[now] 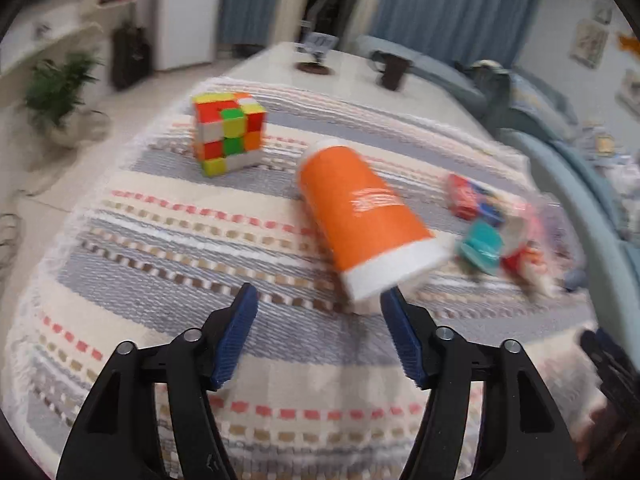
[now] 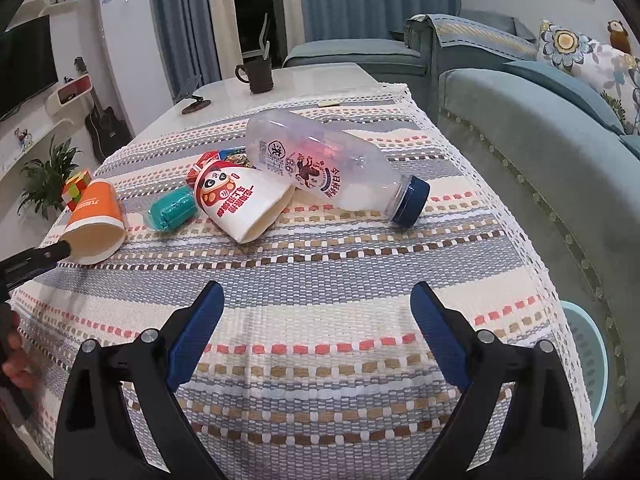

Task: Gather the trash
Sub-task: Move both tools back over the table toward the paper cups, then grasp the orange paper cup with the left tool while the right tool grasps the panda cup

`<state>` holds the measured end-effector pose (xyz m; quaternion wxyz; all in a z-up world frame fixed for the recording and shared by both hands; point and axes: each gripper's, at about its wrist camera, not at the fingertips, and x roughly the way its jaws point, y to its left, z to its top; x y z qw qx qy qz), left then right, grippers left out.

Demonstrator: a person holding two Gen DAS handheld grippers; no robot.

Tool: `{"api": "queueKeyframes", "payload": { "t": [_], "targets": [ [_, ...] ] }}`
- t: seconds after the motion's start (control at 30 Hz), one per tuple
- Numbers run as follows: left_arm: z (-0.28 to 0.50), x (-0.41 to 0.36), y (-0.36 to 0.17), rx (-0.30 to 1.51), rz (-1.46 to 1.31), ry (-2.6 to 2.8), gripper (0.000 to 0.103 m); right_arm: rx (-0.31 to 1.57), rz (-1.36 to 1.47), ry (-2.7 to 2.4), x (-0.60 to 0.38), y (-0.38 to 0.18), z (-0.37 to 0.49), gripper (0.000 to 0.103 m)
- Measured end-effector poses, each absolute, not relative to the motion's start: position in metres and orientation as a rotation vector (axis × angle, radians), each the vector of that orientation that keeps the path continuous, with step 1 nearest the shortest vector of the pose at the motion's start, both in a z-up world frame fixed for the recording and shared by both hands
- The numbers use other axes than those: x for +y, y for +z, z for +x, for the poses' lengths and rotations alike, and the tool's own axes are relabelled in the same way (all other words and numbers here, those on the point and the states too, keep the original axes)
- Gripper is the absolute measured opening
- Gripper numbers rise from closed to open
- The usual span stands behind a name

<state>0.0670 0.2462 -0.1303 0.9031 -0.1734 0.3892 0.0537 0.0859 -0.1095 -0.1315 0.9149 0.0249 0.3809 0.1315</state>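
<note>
An orange paper cup (image 1: 366,220) lies on its side on the striped cloth, its white rim just ahead of my open left gripper (image 1: 320,300), near its right finger. In the right wrist view the same cup (image 2: 96,220) lies at the far left with a left finger tip at its rim. A white panda-print paper cup (image 2: 240,204) lies tipped in the middle, a clear plastic bottle (image 2: 332,160) with a blue cap lies beside it, and a teal roll (image 2: 172,208) sits between the cups. My right gripper (image 2: 316,300) is open and empty, short of them.
A colour cube (image 1: 228,132) stands at the back left of the cloth. A dark mug (image 2: 258,74) and a small stand (image 2: 196,106) sit on the bare table end. A sofa (image 2: 540,140) runs along the right. A light-blue basket (image 2: 588,348) stands on the floor at the right.
</note>
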Motion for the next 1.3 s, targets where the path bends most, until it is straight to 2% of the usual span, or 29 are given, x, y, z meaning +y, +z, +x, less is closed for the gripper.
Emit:
{"api": "queueKeyframes", "payload": {
  "t": [0.1, 0.2, 0.33, 0.47, 0.67, 0.8, 0.87, 1.0, 1.3],
  "targets": [
    [0.062, 0.249, -0.121, 0.759, -0.401, 0.032, 0.083, 0.778, 0.051, 0.268, -0.109, -0.131, 0.085, 0.09],
    [0.073, 0.252, -0.118, 0.73, -0.472, 0.024, 0.086, 0.761, 0.044, 0.269, -0.108, -0.129, 0.083, 0.09],
    [0.102, 0.261, -0.137, 0.784, -0.532, 0.156, 0.086, 0.75, 0.012, 0.286, -0.101, -0.124, 0.083, 0.09],
    [0.119, 0.266, -0.148, 0.784, -0.605, 0.147, 0.092, 0.778, 0.086, 0.362, -0.093, -0.12, 0.101, 0.09],
    [0.138, 0.248, -0.149, 0.8, -0.565, 0.116, 0.081, 0.825, 0.173, 0.4, -0.079, -0.124, 0.135, 0.09],
    [0.146, 0.239, -0.152, 0.792, -0.554, 0.079, 0.059, 0.841, 0.15, 0.4, -0.062, -0.126, 0.149, 0.09],
    [0.146, 0.237, -0.152, 0.78, -0.562, 0.063, 0.054, 0.853, 0.139, 0.402, -0.052, -0.127, 0.156, 0.09],
    [0.14, 0.23, -0.149, 0.737, -0.534, 0.048, 0.05, 0.883, 0.167, 0.401, -0.037, -0.129, 0.17, 0.09],
    [0.138, 0.217, -0.145, 0.721, -0.474, 0.039, 0.05, 0.937, 0.213, 0.336, -0.016, -0.137, 0.195, 0.089]
  ]
}}
